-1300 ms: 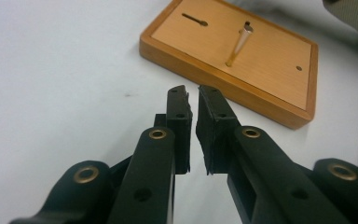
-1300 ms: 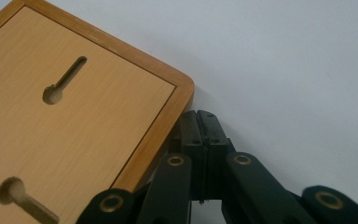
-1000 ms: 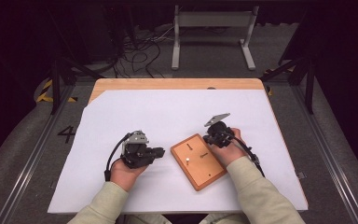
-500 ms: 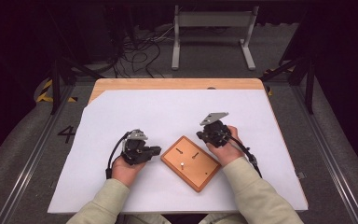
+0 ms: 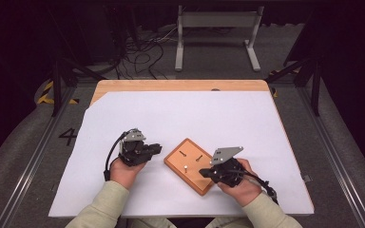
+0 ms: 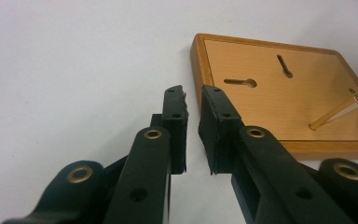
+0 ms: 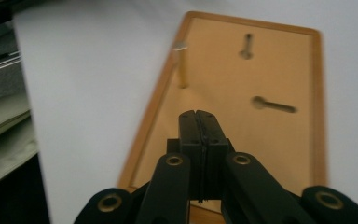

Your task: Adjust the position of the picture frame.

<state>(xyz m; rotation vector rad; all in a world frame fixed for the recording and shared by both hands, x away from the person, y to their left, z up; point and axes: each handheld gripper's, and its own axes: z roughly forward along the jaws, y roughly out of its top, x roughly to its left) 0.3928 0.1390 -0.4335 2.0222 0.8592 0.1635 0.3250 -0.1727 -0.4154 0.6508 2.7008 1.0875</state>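
Note:
A small wooden board (image 5: 197, 178) lies on the white sheet near the front edge, turned like a diamond. It has two keyhole slots (image 5: 198, 158) and a short upright peg (image 5: 185, 167) with a metal top. My left gripper (image 5: 158, 148) rests on the sheet just left of the board, pointing at it. Its jaws have just been opening and stand a narrow gap apart (image 6: 193, 95) with nothing between them. My right gripper (image 5: 204, 172) is shut, empty, over the board's near right part (image 7: 270, 70). The peg (image 7: 182, 65) stands ahead and left of its tips (image 7: 199, 114).
The white sheet (image 5: 195, 114) covers most of the wooden tabletop (image 5: 171, 85). Beyond the table's far edge stand a metal frame (image 5: 216, 28) and loose cables (image 5: 142, 47) on the floor. The sheet's edge and a dark gap (image 7: 9, 140) lie left of the board.
My right gripper has come from the board's far right side toward me, to its near right corner. The board has slid slightly left. The left hand stays put.

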